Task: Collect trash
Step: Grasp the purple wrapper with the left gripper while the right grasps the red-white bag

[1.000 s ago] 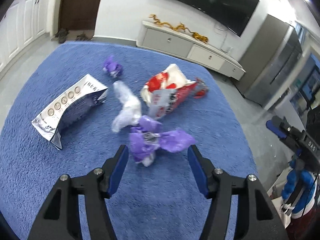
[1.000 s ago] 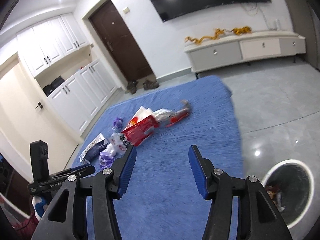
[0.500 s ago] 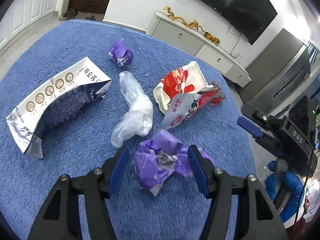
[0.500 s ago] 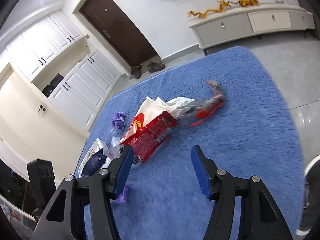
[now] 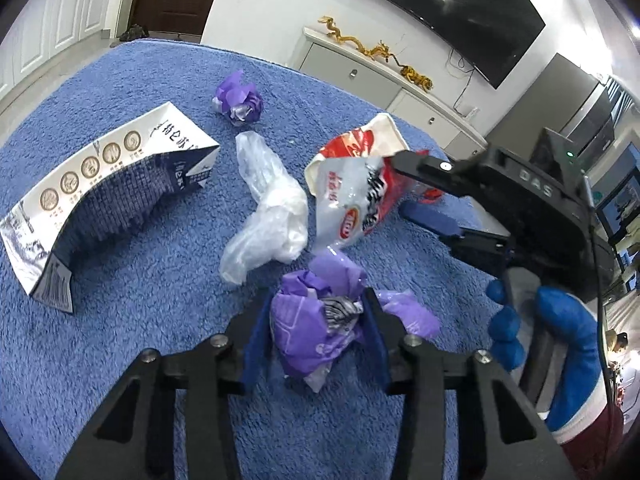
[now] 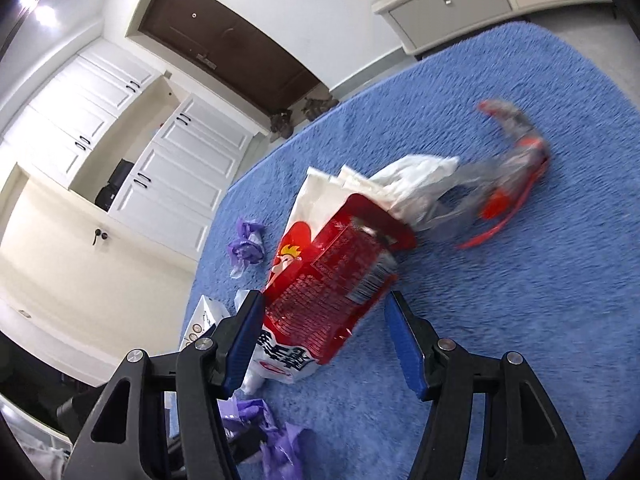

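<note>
A crumpled purple wrapper (image 5: 316,320) lies on the blue rug (image 5: 120,360), and my left gripper (image 5: 315,334) is closing on it, both pads against its sides. A red and white snack bag (image 6: 328,280) lies further back; my right gripper (image 6: 324,344) stands open with the bag's near end between its fingers. In the left wrist view the right gripper (image 5: 424,196) reaches in from the right at that bag (image 5: 352,200), held by a blue-gloved hand (image 5: 560,320).
Also on the rug: a white and navy carton (image 5: 100,192), a clear plastic bag (image 5: 268,216), a small purple wrapper (image 5: 240,100) and a red and clear wrapper (image 6: 508,168). A low cabinet (image 5: 380,76) and white cupboards (image 6: 160,140) line the walls.
My left gripper sank onto the purple wrapper and its jaws narrowed around it. My right gripper swept across the rug and down to the red bag, which now sits between its fingers.
</note>
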Available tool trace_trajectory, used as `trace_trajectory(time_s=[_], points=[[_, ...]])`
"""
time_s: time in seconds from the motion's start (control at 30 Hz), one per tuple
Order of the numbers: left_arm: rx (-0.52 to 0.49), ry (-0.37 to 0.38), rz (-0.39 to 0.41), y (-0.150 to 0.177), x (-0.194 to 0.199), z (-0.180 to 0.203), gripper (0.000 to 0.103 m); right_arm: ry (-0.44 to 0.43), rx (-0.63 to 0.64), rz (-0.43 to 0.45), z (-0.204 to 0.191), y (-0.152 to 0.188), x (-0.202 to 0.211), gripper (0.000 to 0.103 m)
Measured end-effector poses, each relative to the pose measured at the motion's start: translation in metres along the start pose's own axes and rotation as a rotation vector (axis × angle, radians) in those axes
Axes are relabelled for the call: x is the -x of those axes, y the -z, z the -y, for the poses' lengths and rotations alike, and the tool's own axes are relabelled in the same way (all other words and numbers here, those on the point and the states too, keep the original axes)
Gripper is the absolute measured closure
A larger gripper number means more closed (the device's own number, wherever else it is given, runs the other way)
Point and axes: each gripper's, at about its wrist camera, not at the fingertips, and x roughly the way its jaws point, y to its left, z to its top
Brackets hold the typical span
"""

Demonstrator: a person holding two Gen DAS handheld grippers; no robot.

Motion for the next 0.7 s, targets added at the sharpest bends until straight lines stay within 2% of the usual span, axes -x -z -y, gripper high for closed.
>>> trace_trajectory(time_s=[0.23,0.37,0.5,0.53,0.57,0.6,0.67,0.7], points=[[0.016,0.03,-0.003,0.011,0.002,-0.002,0.063,-0.058,-0.09,-0.005,0.005,-0.003,-0.015,0.041],[0.012,0.038,-0.004,0.021,0.007,-0.003,0.063,-0.081,-0.141,0.007,0.008,-0.002,-0.018,0.032],[0.014,0.041,-0.002,0.023,0.009,-0.006,0.064,-0.054,-0.129,0.01,0.001,-0.002,-0.023,0.034],[0.014,0.041,0.001,0.024,0.011,-0.007,0.065,-0.049,-0.128,0.012,0.0,-0.002,-0.024,0.04],[0.014,0.04,0.003,0.024,0.014,-0.008,0.065,-0.046,-0.127,0.016,-0.001,-0.001,-0.024,0.052],[0.014,0.039,0.005,0.02,0.013,-0.009,0.066,-0.052,-0.129,0.02,0.0,0.0,-0.023,0.057],[0.012,0.038,0.012,0.024,0.019,-0.008,0.067,-0.054,-0.131,0.029,0.003,0.002,-0.019,0.077],[0.011,0.038,0.014,0.024,0.02,-0.007,0.067,-0.056,-0.127,0.034,0.004,0.004,-0.015,0.08]])
